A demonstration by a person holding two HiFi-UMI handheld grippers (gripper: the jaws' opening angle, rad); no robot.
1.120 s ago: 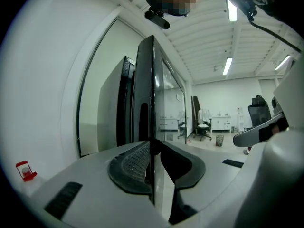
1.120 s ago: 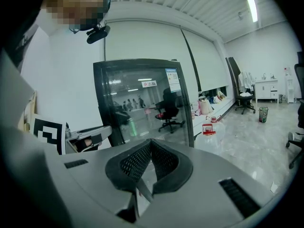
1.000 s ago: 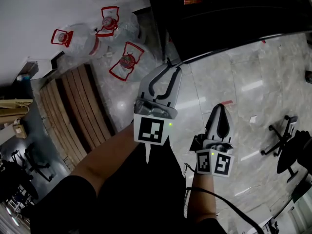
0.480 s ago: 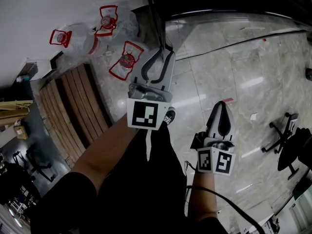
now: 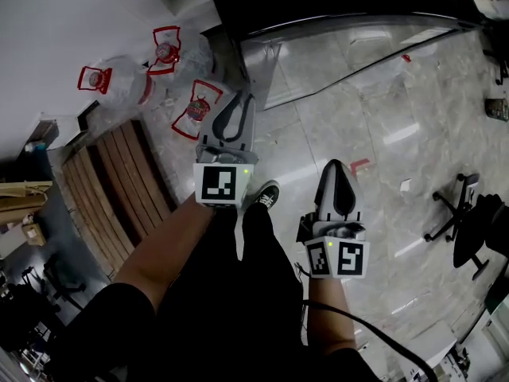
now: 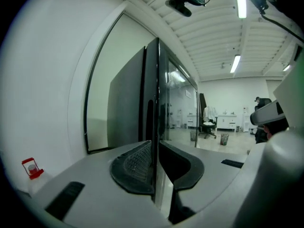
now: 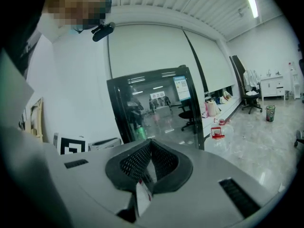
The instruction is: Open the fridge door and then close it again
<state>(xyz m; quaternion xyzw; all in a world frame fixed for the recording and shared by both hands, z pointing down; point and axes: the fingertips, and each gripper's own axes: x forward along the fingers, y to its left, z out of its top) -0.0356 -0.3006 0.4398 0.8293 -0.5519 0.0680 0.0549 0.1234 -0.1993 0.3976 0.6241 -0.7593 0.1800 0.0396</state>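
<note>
Clamped now where its jaws gaped before, my left gripper (image 5: pixel 238 100) pinches the edge of the fridge door (image 6: pixel 153 70) at twelve o'clock, my right gripper (image 5: pixel 335 169) pressed together and empty; the door looks unopened, so both swings remain.

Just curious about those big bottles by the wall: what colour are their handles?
Red. The handles show best in the head view.

- Left gripper (image 5: pixel 240 98), right gripper (image 5: pixel 334 165): smooth matt grey plastic shells. The jaws are lined with black pads of a rough mesh texture.
- Fridge door (image 6: pixel 166 94), edge-on between the left jaws: glossy dark glass, mirror-like.
- Floor (image 5: pixel 374 118), beneath both jaws: polished marble-look tiles.
- Slatted platform (image 5: pixel 119 173), left of the left jaws: bare wood.
- Bottles (image 5: pixel 127 78), beyond it: clear plastic.
</note>
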